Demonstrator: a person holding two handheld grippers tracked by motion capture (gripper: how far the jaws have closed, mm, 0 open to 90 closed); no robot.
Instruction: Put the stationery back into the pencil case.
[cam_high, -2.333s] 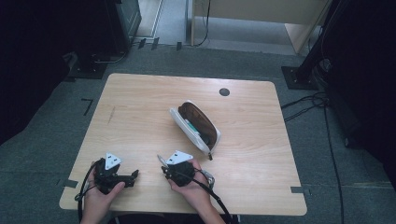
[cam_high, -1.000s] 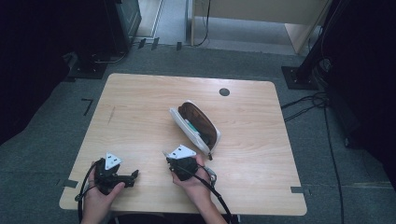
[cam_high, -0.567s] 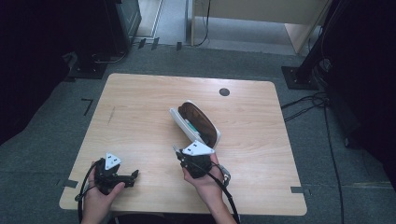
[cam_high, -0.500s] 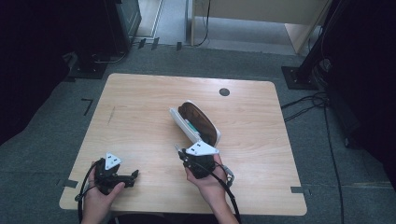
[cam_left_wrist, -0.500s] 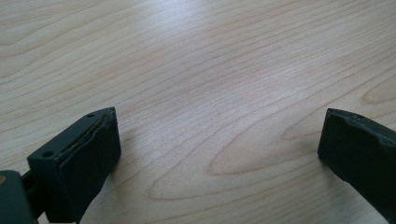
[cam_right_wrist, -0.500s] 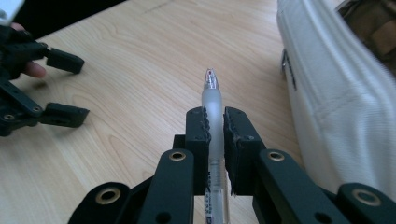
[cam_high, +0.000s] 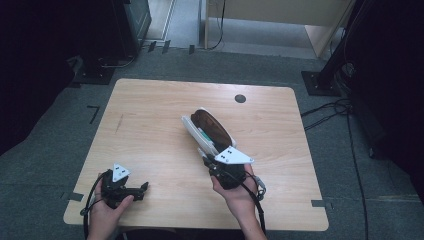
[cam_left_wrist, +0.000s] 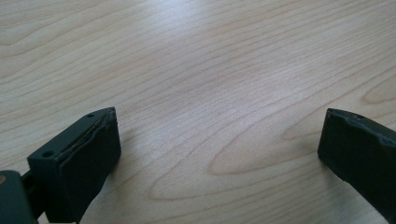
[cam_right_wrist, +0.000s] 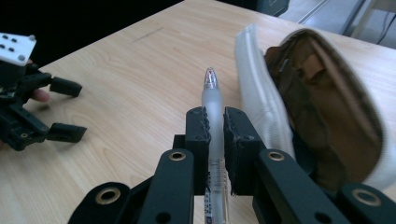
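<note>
**Pen held at the mouth of the pencil case**

A pale wooden table (cam_high: 150, 120) stands on grey carpet, with dark equipment stands around it, and the pencil case (cam_high: 212, 127) lies near its middle as the landmark for everything else. The case is long and narrow, brown inside a whitish ribbed shell, its long axis running diagonally from the table's far side toward the person's right hand.

The right gripper (cam_right_wrist: 215, 122) sits just at the near end of the case, well nearer to it than the other hand. Its jaws are pinched tight on a translucent pen (cam_right_wrist: 211, 100), which runs straight out along the jaws, tip forward. In the right gripper view the case lies just beside the pen on the right, its open side facing up, and the pen's axis runs roughly parallel to the case's rim (so a small sideways shift toward the opening looks like the next need).

The left gripper (cam_high: 134, 190) rests well away from the case, at the table's near left corner, jaws spread wide with only bare wood between them.
</note>
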